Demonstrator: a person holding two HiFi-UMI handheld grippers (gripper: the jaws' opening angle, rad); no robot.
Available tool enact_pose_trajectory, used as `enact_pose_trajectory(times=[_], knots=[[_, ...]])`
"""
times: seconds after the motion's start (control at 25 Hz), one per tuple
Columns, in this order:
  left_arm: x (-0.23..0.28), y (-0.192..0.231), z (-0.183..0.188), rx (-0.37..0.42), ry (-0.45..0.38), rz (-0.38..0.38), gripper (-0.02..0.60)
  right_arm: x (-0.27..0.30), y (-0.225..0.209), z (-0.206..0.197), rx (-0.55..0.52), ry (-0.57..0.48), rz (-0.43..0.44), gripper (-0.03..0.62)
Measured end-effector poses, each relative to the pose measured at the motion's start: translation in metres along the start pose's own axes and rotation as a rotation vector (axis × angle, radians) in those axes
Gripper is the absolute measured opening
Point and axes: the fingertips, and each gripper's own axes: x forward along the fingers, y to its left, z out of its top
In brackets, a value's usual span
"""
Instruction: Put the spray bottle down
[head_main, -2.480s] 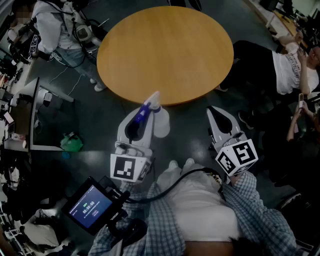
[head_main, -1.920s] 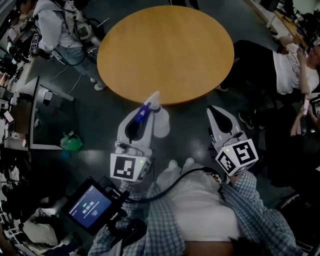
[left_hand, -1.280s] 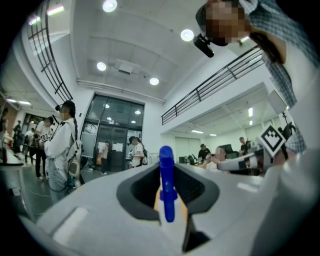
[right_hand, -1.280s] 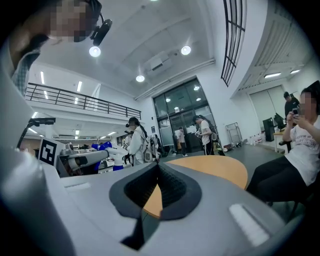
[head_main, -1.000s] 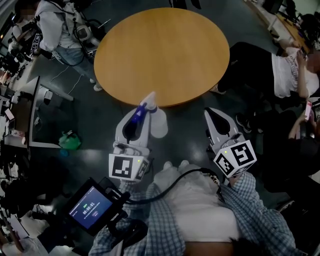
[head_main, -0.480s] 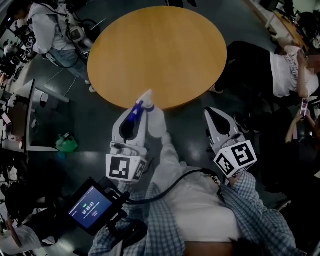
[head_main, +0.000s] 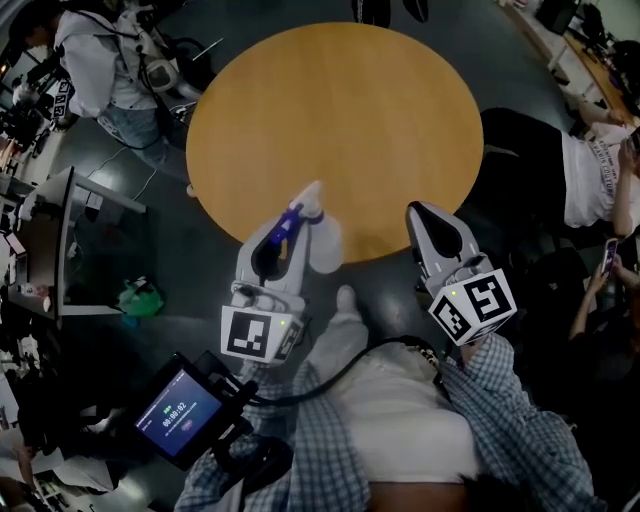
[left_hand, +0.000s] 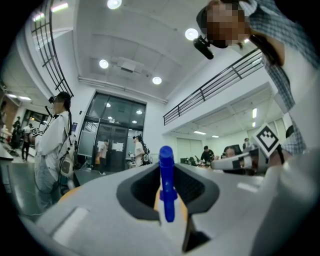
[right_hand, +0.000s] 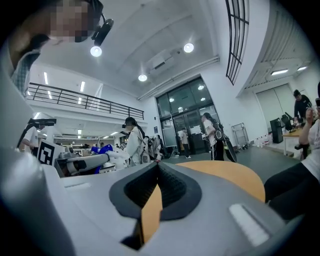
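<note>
The spray bottle (head_main: 322, 243) has a white body and a blue trigger, and it is held upright between the jaws of my left gripper (head_main: 299, 204). It hangs over the near edge of the round wooden table (head_main: 340, 110). In the left gripper view the blue trigger piece (left_hand: 167, 190) stands between the two pads of the left gripper (left_hand: 166, 161). My right gripper (head_main: 421, 209) is shut with nothing in it, and its tips reach over the table's near edge. In the right gripper view the right gripper (right_hand: 157, 164) has its jaws meeting at the tip, with the tabletop (right_hand: 227, 176) beyond.
A person (head_main: 105, 60) stands at the table's far left. Another person (head_main: 590, 170) sits at the right. A desk with a monitor (head_main: 50, 235) is at the left, with a green object (head_main: 138, 296) on the floor beside it. A small lit screen (head_main: 178, 416) hangs by my left side.
Both grippers have moved forward to the table. The bottle and the right gripper's tips now hang over its near edge. The grip on the bottle is unchanged.
</note>
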Motion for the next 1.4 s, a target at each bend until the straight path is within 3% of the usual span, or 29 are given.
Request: enact_pose_trajectory(times=[0.4,0.72,1.04,1.4], knots=[[0.079,0.069,-0.016,-0.001,0.040,-0.052,0.080,0.087,-0.043,-0.005,0.026,0.050,-0.072,0.005],[0.132,0.077,-0.025,-0.032,0.043,-0.046,0.080,0.105,-0.075,-0.007,0.026,0.099,-0.089,0.005],[0.159,0.095,-0.043,-0.042,0.060,-0.028,0.080,0.128,-0.092,-0.011,0.024,0.130,-0.082,0.005],[0.153,0.095,-0.063,-0.028,0.125,-0.026,0.081,0.135,-0.096,-0.014,0.040,0.151,-0.069,0.005]])
